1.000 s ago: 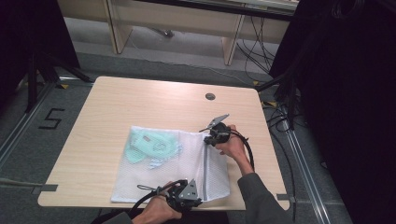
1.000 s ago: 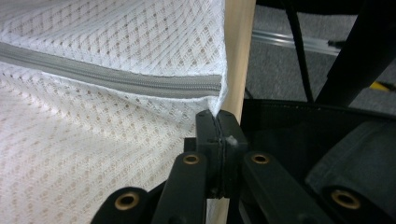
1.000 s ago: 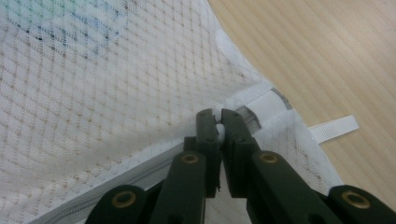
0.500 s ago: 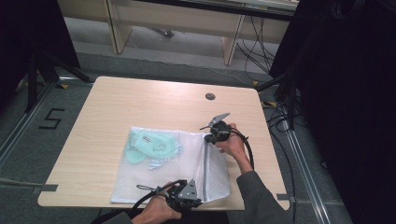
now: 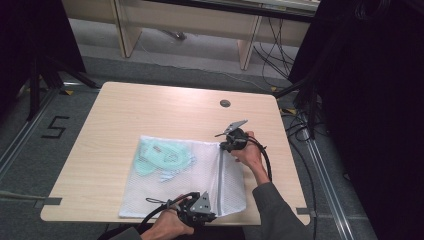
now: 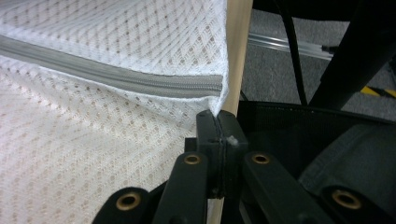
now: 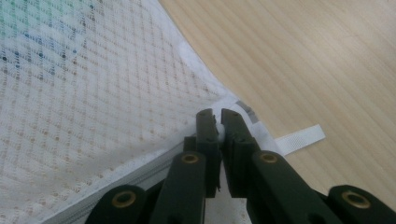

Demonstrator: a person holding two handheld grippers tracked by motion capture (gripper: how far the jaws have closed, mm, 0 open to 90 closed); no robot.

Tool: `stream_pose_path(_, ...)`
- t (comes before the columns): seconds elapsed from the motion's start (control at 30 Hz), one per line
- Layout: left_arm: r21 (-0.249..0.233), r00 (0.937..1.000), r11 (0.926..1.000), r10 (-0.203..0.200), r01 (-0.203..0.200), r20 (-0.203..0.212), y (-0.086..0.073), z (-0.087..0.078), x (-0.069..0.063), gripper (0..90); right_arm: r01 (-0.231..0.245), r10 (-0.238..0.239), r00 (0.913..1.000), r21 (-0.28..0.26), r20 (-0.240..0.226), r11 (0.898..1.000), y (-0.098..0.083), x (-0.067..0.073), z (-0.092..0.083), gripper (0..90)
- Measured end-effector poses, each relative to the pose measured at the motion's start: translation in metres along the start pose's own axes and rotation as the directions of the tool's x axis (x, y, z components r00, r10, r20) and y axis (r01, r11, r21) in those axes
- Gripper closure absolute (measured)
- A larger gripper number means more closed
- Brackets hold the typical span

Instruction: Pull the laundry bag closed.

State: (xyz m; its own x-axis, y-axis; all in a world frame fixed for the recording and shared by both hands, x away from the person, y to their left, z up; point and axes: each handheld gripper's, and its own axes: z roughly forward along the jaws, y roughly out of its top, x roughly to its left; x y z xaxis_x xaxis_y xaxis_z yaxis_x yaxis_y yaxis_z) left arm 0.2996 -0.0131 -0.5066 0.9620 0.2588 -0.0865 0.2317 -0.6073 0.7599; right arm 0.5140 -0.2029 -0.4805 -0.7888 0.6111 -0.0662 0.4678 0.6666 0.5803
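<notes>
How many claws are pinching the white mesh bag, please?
2. The left claw pinches the mesh bag at its near zipper end; the right claw pinches the far zipper end.

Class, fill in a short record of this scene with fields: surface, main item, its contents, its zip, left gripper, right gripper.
surface: wooden table
main item: white mesh bag, lying flat
contents: pale green item inside the bag
zip: grey zip, closed, running between the two grippers
left gripper: shut on the bag's near corner at the table edge
right gripper: shut on the bag's far corner by a white tab
</notes>
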Motion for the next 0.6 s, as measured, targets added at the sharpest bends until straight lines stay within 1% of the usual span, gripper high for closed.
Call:
stream_pose_path(0.03,0.000,1.0000,1.0000,0.001,-0.001,-0.001,0.0001,-0.0002,0.0004,89.4,0.019,-0.019,0.9998,-0.014,-0.004,1.000,0.0007,-0.0020,0.0016,86.7)
stream_pose_path(0.07,0.005,1.0000,1.0000,0.004,-0.004,0.000,0.0000,-0.0002,0.0006,89.4,0.019,-0.019,0.9998,-0.014,-0.004,1.000,0.0007,-0.0020,0.0016,86.7)
stream_pose_path(0.1,0.002,1.0000,1.0000,-0.001,0.001,-0.004,-0.0005,0.0001,0.0007,89.4,-0.003,0.003,1.0000,-0.012,0.002,1.000,0.0005,-0.0001,0.0016,86.7)
stream_pose_path(0.13,0.002,1.0000,1.0000,-0.001,0.001,-0.004,-0.0007,0.0006,0.0007,89.4,0.009,-0.009,0.9999,-0.015,0.012,1.000,0.0006,-0.0009,0.0019,86.6)
stream_pose_path(0.17,-0.005,1.0000,1.0000,-0.004,0.003,-0.004,-0.0009,0.0015,0.0011,89.4,0.011,-0.010,0.9998,-0.020,0.015,1.000,0.0006,-0.0012,0.0022,86.7)
stream_pose_path(0.2,0.001,0.9999,1.0000,0.000,0.000,-0.011,-0.0007,0.0009,0.0013,89.4,0.021,-0.020,0.9996,-0.009,0.021,1.000,0.0012,-0.0013,0.0015,86.7)
stream_pose_path(0.23,0.005,0.9999,1.0000,0.004,-0.004,-0.013,-0.0009,0.0009,0.0016,89.3,0.006,-0.005,0.9992,-0.020,0.040,1.000,0.0012,0.0000,0.0029,86.6)
stream_pose_path(0.27,0.018,0.9997,0.9997,0.018,-0.018,-0.018,-0.0010,0.0000,0.0030,89.3,0.003,-0.003,0.9994,-0.024,0.034,1.000,0.0014,-0.0003,0.0025,86.6)
stream_pose_path(0.3,0.008,0.9999,1.0000,0.005,-0.005,-0.017,-0.0013,0.0003,0.0033,89.2,0.003,-0.002,0.9997,-0.025,0.024,1.000,0.0011,-0.0008,0.0019,86.6)
stream_pose_path(0.33,0.008,0.9998,1.0000,0.003,-0.003,-0.019,-0.0013,-0.0003,0.0045,89.2,-0.001,0.002,0.9997,-0.026,0.024,1.000,0.0010,-0.0010,0.0023,86.6)
stream_pose_path(0.37,0.003,0.9998,1.0000,-0.005,0.005,-0.021,-0.0013,-0.0004,0.0052,89.2,-0.011,0.012,0.9992,-0.018,0.037,1.000,0.0011,-0.0009,0.0030,86.6)
stream_pose_path(0.4,0.013,0.9997,0.9999,0.002,-0.001,-0.024,-0.0010,-0.0017,0.0063,89.2,-0.001,0.001,0.9994,-0.023,0.033,1.000,0.0011,-0.0022,0.0036,86.6)
stream_pose_path(0.43,0.010,0.9997,0.9999,-0.003,0.003,-0.025,-0.0010,-0.0014,0.0066,89.1,0.018,-0.017,0.9995,-0.032,0.027,0.999,0.0013,-0.0032,0.0045,86.6)
stream_pose_path(0.47,0.011,0.9996,0.9999,-0.002,0.002,-0.027,-0.0011,-0.0012,0.0071,89.1,-0.009,0.010,0.9996,-0.022,0.027,1.000,0.0011,-0.0015,0.0036,86.6)
stream_pose_path(0.5,0.012,0.9996,0.9999,-0.004,0.005,-0.029,-0.0012,-0.0007,0.0072,89.0,0.008,-0.007,0.9990,-0.018,0.044,1.000,0.0016,-0.0028,0.0038,86.6)
stream_pose_path(0.53,0.014,0.9996,0.9999,-0.002,0.003,-0.029,-0.0011,0.0000,0.0070,89.0,0.000,0.001,0.9990,-0.026,0.045,1.000,0.0015,-0.0016,0.0060,86.5)
stream_pose_path(0.6,0.019,0.9994,0.9998,0.003,-0.002,-0.034,-0.0012,0.0016,0.0068,88.9,0.006,-0.004,0.9990,-0.029,0.045,1.000,0.0023,-0.0007,0.0059,86.5)
